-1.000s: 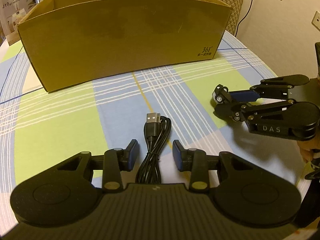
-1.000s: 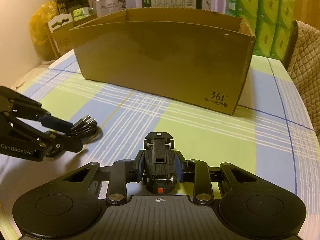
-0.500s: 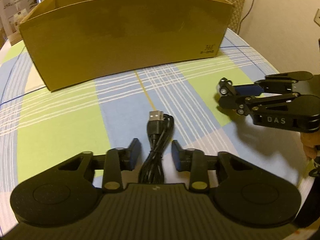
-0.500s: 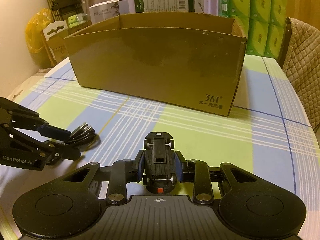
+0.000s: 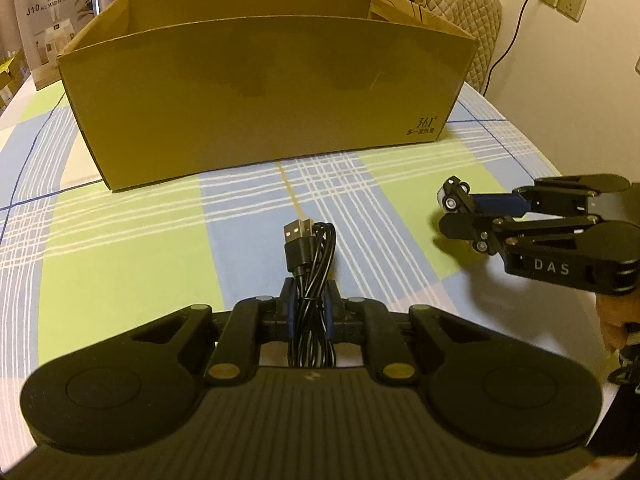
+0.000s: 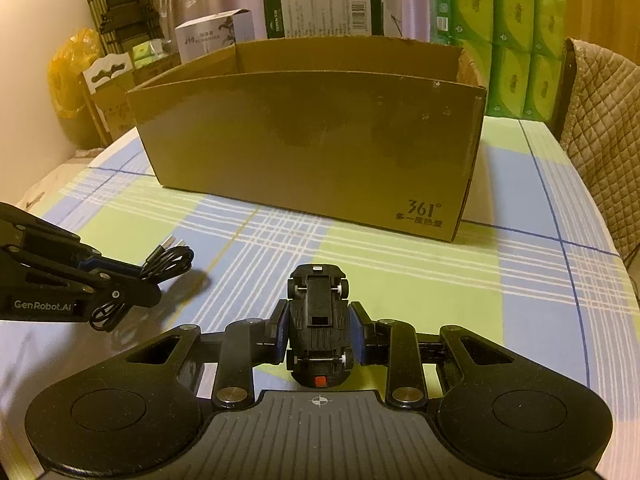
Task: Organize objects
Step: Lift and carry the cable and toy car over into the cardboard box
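Each hand-held gripper was clenched on its load, the left hand-held gripper (image 5: 308, 312) on a coiled USB cable (image 5: 310, 264), the right hand-held gripper (image 6: 319, 334) on an upturned toy car (image 6: 318, 320), both raised off the bench (image 6: 400, 280), likely for dropping into the cardboard box (image 6: 312, 148).

Bare tablecloth (image 6: 400, 276) lies open ahead; the cardboard box (image 6: 320, 148) wall blocks beyond

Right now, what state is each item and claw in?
Left claw: shut on USB cable.
USB cable: coiled, gripped.
Right claw: shut on toy car.
Toy car: upside down, gripped.
Cardboard box: open-topped, upright; contents hidden.
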A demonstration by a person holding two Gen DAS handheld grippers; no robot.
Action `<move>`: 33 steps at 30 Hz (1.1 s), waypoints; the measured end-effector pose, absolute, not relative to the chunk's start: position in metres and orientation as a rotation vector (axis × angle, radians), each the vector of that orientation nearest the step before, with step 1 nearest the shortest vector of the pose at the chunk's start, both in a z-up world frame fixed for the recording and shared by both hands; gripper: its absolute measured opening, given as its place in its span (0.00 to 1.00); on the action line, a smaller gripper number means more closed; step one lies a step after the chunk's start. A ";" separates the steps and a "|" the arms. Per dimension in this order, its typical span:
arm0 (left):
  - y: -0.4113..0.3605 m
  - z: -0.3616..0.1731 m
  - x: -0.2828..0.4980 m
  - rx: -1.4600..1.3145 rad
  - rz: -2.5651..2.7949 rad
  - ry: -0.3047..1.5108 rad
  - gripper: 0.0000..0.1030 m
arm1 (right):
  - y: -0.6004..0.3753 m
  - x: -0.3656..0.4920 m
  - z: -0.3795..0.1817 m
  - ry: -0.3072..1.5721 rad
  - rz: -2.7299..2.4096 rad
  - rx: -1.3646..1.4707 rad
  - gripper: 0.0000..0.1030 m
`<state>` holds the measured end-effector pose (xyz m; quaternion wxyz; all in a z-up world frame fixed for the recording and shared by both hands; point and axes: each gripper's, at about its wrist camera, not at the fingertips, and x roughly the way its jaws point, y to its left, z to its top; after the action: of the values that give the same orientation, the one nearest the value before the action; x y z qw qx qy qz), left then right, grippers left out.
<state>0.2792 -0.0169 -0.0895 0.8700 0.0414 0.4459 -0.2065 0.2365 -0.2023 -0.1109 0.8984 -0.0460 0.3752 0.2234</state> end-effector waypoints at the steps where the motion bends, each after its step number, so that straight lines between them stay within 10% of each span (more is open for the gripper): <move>1: -0.017 -0.089 0.278 0.082 -0.429 0.932 0.10 | -0.203 0.236 -0.110 0.778 0.461 -0.093 0.27; 33: -0.037 0.003 0.175 -0.049 -0.279 0.898 0.10 | -0.210 0.134 -0.015 0.733 0.374 0.032 0.27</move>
<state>0.1747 -0.0374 0.0030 0.8913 -0.0235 0.4324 -0.1344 0.1340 -0.2104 -0.0150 0.9164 0.0155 0.3563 0.1816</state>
